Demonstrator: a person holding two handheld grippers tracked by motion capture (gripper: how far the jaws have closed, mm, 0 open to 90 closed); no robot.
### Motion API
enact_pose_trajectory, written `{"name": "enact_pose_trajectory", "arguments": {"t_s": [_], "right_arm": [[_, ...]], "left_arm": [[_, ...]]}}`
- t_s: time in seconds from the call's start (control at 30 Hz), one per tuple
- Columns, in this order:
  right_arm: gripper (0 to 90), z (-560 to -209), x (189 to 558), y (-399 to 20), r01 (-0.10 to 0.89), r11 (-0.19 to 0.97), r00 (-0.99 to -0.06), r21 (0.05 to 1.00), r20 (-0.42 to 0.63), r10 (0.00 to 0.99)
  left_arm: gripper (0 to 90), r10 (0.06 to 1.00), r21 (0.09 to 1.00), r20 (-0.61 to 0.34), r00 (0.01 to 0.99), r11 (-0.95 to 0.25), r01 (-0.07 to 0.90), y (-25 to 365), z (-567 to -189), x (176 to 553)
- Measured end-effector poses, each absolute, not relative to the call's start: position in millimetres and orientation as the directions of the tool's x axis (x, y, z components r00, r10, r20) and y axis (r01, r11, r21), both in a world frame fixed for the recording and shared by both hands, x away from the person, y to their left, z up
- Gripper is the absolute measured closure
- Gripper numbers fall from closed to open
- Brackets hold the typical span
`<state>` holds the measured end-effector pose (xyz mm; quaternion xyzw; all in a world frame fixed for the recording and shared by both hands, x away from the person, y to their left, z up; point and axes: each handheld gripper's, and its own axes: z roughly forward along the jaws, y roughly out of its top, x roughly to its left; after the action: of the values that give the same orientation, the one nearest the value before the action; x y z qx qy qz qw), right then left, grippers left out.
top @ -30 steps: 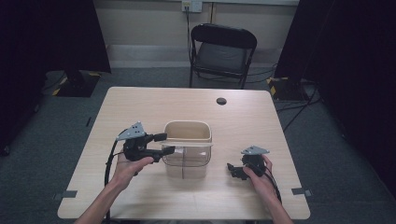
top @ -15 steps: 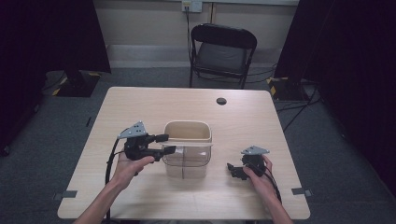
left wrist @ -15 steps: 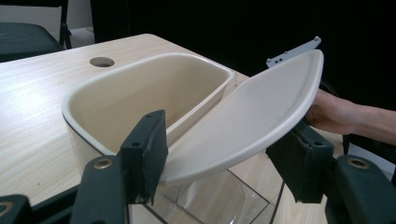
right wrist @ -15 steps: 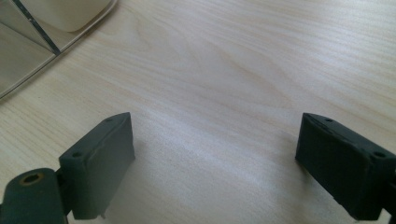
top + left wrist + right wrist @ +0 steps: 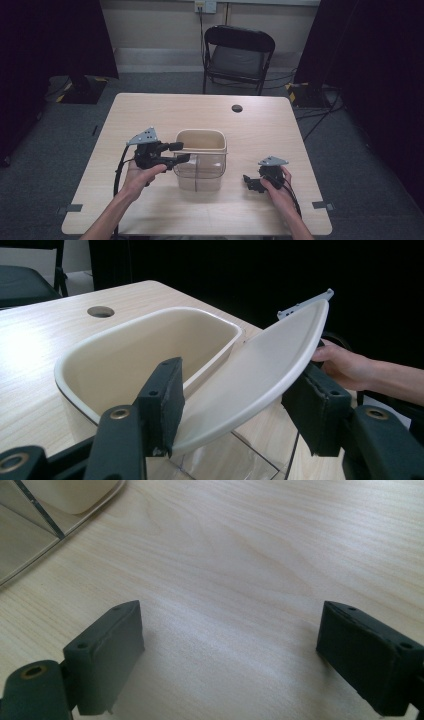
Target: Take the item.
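Note:
A small bin (image 5: 200, 134) with a cream rim and clear walls stands mid-table. In the left gripper view its cream swing lid (image 5: 260, 370) is tilted up over the opening (image 5: 150, 350). My left gripper (image 5: 179, 152) reaches in level at the bin's left rim. Its jaws have just been closing, and the left gripper (image 5: 240, 405) now has the lid between them, both pads touching its edges. My right gripper (image 5: 248, 182) rests on the table to the right of the bin. The right gripper (image 5: 230, 650) is open, with bare wood between its jaws.
A wooden table (image 5: 150, 115) carries the bin and has a round cable hole (image 5: 237, 108) near its far edge. A black folding chair (image 5: 239, 55) stands behind it. The bin's clear corner (image 5: 30, 535) lies just left of the right gripper.
The left gripper's jaws stand slightly closer together at the bin's left rim. Both hands and the bin have stayed where they were.

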<state>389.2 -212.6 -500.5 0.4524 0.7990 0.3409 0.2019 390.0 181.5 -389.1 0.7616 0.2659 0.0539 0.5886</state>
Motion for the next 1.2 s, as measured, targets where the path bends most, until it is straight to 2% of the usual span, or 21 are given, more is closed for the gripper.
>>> {"name": "enact_pose_trajectory", "arguments": {"t_s": [1.2], "right_arm": [[10.8,-501,389,-213,0.585,0.358,-0.508,0.728,-0.014,0.861]], "left_arm": [[50.6,0.466,0.919,-0.228,0.855,-0.187,0.347,182,-382,400]]}}
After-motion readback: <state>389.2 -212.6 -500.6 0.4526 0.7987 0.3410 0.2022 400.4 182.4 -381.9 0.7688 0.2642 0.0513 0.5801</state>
